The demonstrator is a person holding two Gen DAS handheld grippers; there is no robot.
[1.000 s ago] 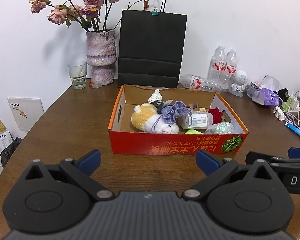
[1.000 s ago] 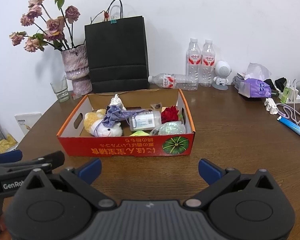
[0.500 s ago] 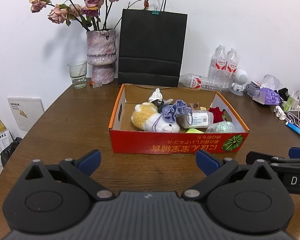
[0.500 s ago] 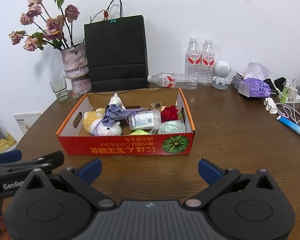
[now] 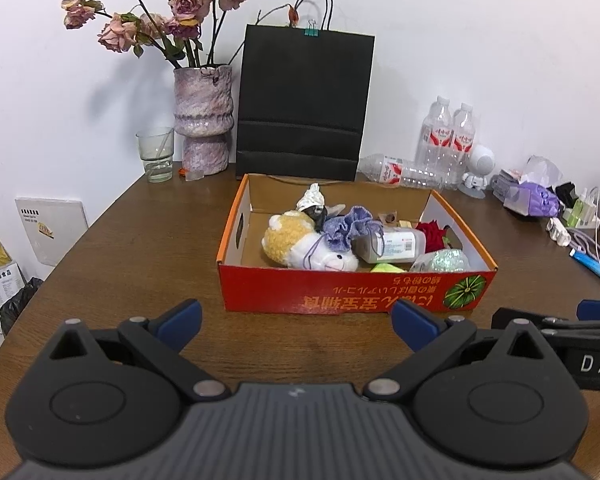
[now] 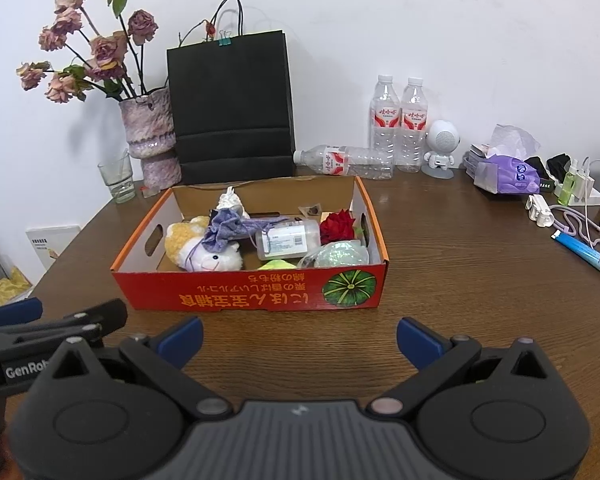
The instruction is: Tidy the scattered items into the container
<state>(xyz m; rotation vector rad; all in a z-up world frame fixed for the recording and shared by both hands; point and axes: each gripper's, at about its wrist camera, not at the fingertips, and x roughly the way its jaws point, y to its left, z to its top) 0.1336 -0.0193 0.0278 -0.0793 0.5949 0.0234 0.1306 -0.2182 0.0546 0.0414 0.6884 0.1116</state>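
Observation:
A red cardboard box (image 5: pixel 352 294) (image 6: pixel 252 294) stands mid-table. It holds a yellow-white plush toy (image 5: pixel 296 246) (image 6: pixel 204 250), a purple drawstring pouch (image 5: pixel 348 226) (image 6: pixel 230 226), a clear bottle with a label (image 5: pixel 392 245) (image 6: pixel 288 239), a red rose (image 5: pixel 432 234) (image 6: pixel 338 224), a shiny wrapped ball (image 5: pixel 444 261) (image 6: pixel 338 255) and other small items. My left gripper (image 5: pixel 296 322) is open and empty, in front of the box. My right gripper (image 6: pixel 299 336) is open and empty, beside it.
Behind the box stand a black paper bag (image 5: pixel 304 104), a vase of dried roses (image 5: pixel 204 120), a glass (image 5: pixel 156 158) and water bottles (image 6: pixel 396 116). At the right lie a purple tissue pack (image 6: pixel 508 174), cables and a blue tube (image 6: pixel 580 250). The table's left edge curves away.
Both grippers have drifted back slightly from the box. Both stay open and empty.

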